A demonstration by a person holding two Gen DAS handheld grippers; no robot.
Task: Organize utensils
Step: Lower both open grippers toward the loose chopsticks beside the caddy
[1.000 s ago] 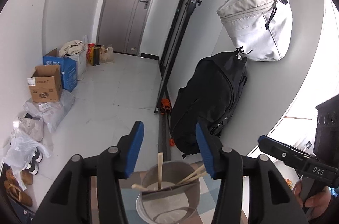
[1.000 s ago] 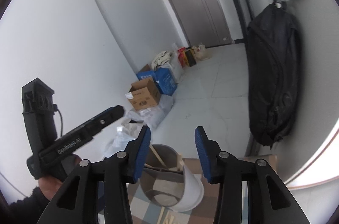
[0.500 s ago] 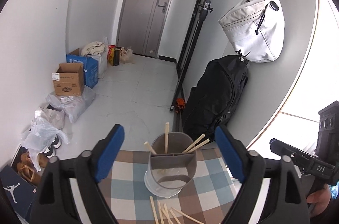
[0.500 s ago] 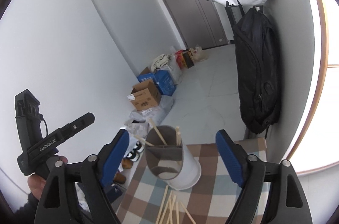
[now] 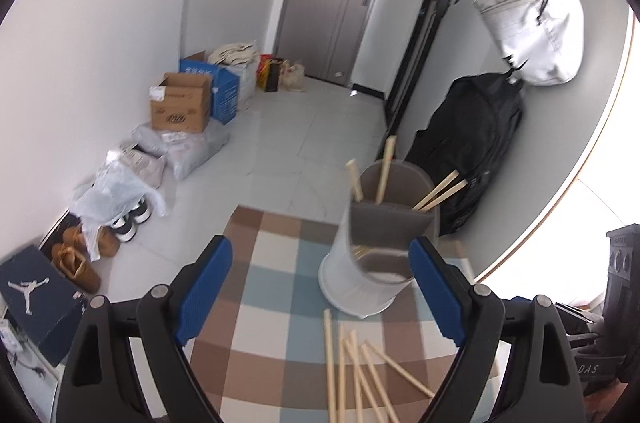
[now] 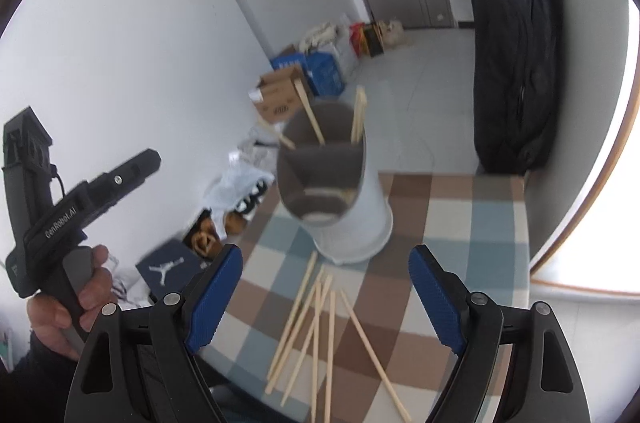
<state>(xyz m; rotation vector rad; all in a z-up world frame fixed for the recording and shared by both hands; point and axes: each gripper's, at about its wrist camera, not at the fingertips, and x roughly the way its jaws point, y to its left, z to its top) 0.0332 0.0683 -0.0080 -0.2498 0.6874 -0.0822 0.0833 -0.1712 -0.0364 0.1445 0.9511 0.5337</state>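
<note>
In the left wrist view the left claw [image 5: 320, 291] hangs released with its blue pads spread wide above the checked tabletop [image 5: 264, 303], where the white utensil holder [image 5: 360, 287] stands upright just ahead, four chopsticks [image 5: 384, 169] poking out of its grey divided top and a loose bundle of chopsticks [image 5: 356, 367] lying just in front of its base. In the right wrist view the right claw [image 6: 326, 297] is likewise released and empty, the holder [image 6: 352, 219] standing near the tabletop's far left part with the loose chopsticks [image 6: 320, 323] fanned between it and the claw, while the person's left hand [image 6: 76, 303] grips the other tool's handle at the left edge.
</note>
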